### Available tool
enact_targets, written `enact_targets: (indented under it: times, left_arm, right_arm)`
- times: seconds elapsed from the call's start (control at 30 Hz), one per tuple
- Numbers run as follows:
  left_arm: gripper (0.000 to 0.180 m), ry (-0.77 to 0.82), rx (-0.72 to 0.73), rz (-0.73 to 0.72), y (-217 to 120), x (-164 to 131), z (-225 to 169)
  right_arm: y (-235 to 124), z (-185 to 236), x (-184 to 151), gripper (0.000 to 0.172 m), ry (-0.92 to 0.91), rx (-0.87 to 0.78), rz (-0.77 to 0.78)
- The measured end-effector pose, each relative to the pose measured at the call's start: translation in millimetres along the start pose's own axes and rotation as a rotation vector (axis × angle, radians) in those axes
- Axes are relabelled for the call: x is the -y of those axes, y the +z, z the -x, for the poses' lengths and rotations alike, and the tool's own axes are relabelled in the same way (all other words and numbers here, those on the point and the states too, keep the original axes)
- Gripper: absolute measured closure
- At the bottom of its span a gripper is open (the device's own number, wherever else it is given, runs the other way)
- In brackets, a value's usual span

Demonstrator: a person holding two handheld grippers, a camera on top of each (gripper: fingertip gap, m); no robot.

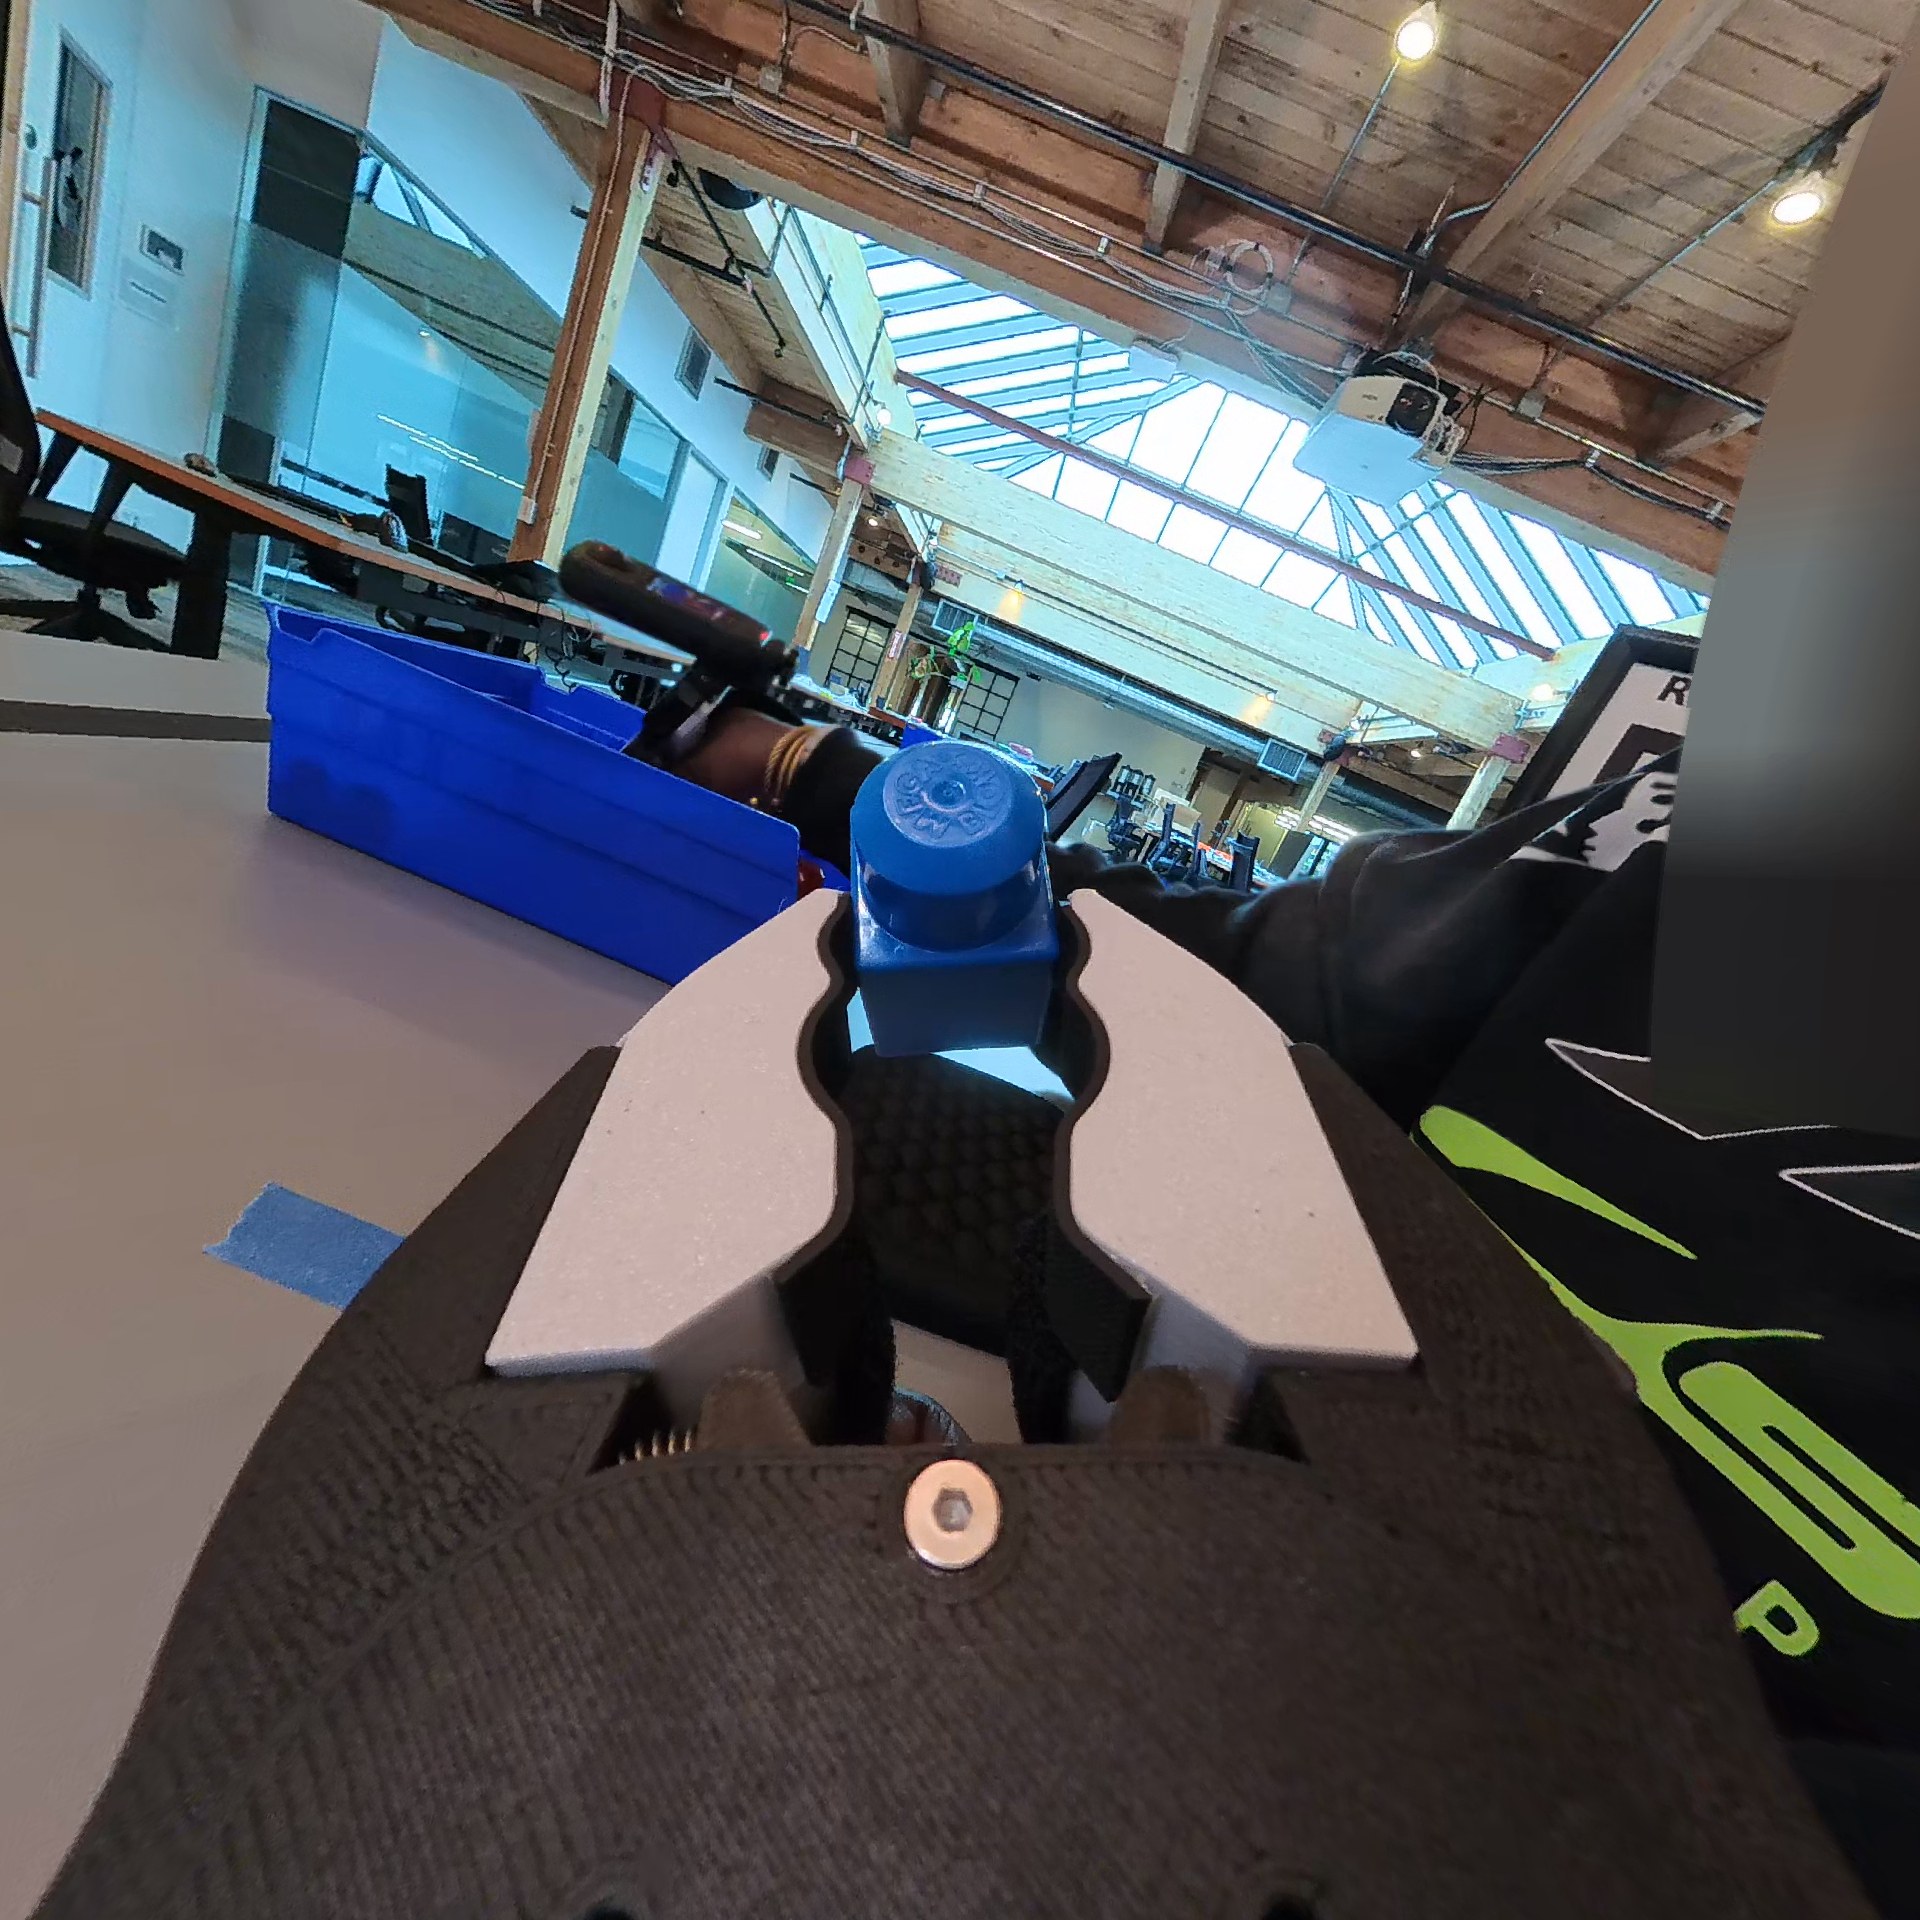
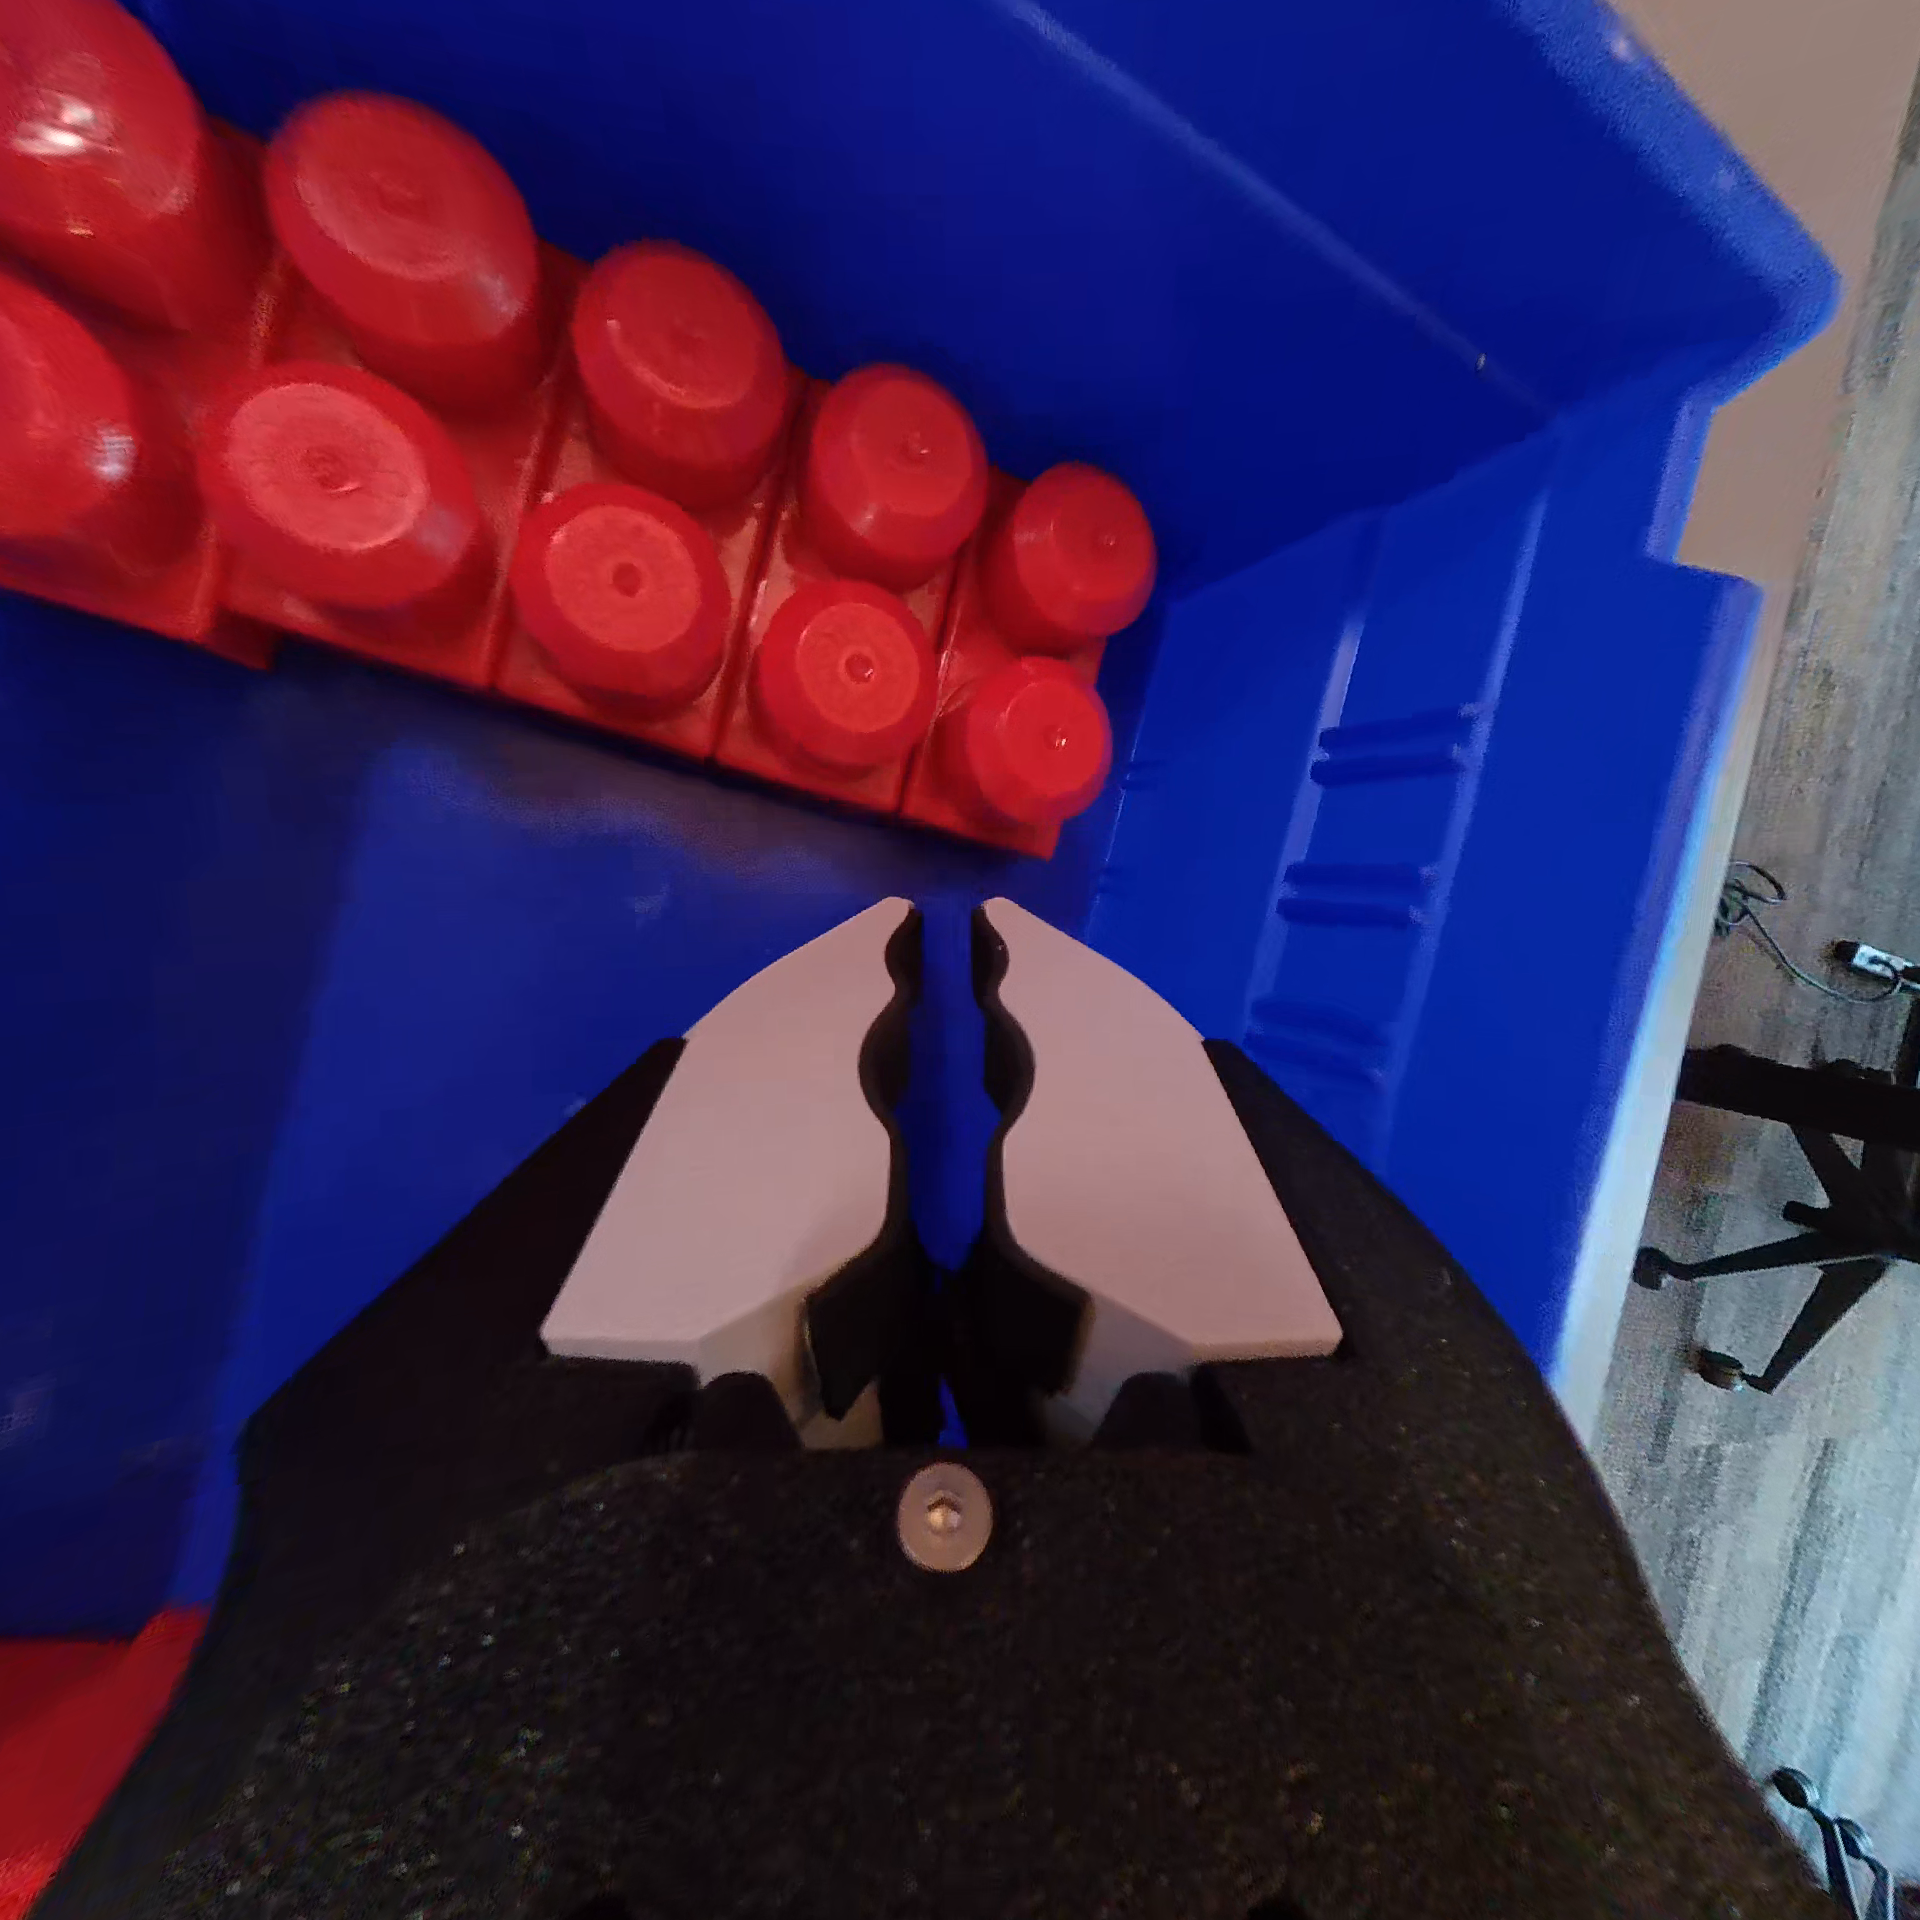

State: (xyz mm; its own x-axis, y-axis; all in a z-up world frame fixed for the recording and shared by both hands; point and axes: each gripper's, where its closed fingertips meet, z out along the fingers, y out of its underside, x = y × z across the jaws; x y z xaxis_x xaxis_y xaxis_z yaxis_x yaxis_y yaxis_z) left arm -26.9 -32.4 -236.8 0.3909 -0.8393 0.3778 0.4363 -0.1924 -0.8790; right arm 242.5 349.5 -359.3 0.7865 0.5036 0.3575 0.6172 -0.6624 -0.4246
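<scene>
- Jaws of the left gripper (image 1: pixel 954 935), pale and wavy-edged, clamp a glossy blue one-stud building block (image 1: pixel 951 914) above the grey bench (image 1: pixel 208 987).
- Right gripper (image 2: pixel 948 925): jaws slightly apart, bare, inside the blue plastic bin (image 2: pixel 1351 416), near a row of red round-studded blocks (image 2: pixel 623 540).

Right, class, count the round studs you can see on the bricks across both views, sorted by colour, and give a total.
Red studs, on the bricks in the blue bin: 10
Blue studs, on the brick clamped in the left gripper: 1
Total: 11
</scene>
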Motion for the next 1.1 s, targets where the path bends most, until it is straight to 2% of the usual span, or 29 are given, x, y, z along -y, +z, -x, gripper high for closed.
enact_targets:
  times: [0.1, 0.2, 0.27, 0.33, 0.4, 0.47, 0.67, 0.8, 0.9, 1.0, 1.1]
  left_arm:
    - [0.144, 0.003, 0.003, 0.002, 0, 0, 0]
    - [0.144, 0.017, 0.009, 0.018, 2, -3, 0]
    - [0.144, 0.033, 0.014, 0.039, 3, -6, -1]
    - [0.144, 0.052, 0.014, 0.07, 5, -10, -2]
    - [0.144, 0.08, 0.008, 0.115, 8, -17, -5]
    - [0.144, 0.12, -0.015, 0.179, 11, -26, -11]
    - [0.144, 0.245, -0.042, 0.355, 18, -54, -22]
    - [0.144, 0.248, -0.043, 0.375, 18, -57, -22]
    - [0.144, 0.238, -0.029, 0.342, 18, -51, -20]
    - [0.135, 0.2, -0.027, 0.285, 15, -42, -18]
    - [0.135, 0.209, -0.039, 0.286, 15, -43, -20]
  right_arm:
    - [-41, 6, 9, 0.155, -0.011, -0.022, -0.1]
    - [-108, 55, 36, 0.146, -0.056, 0.152, -0.372]
    - [-166, 116, 45, 0.137, -0.15, 0.414, -0.553]
    - [-230, 189, 35, 0.132, -0.306, 0.745, -0.69]
    - [-284, 252, 6, 0.13, -0.489, 1.037, -0.745]
    - [-312, 296, -23, 0.127, -0.645, 1.209, -0.726]
    - [-324, 357, -62, 0.127, -0.865, 1.334, -0.572]
    - [-317, 370, -74, 0.143, -0.924, 1.294, -0.527]
    - [-318, 369, -69, 0.143, -0.875, 1.297, -0.586]
    - [-333, 365, -56, 0.143, -0.714, 1.378, -0.735]
    - [-343, 363, -48, 0.143, -0.562, 1.448, -0.856]
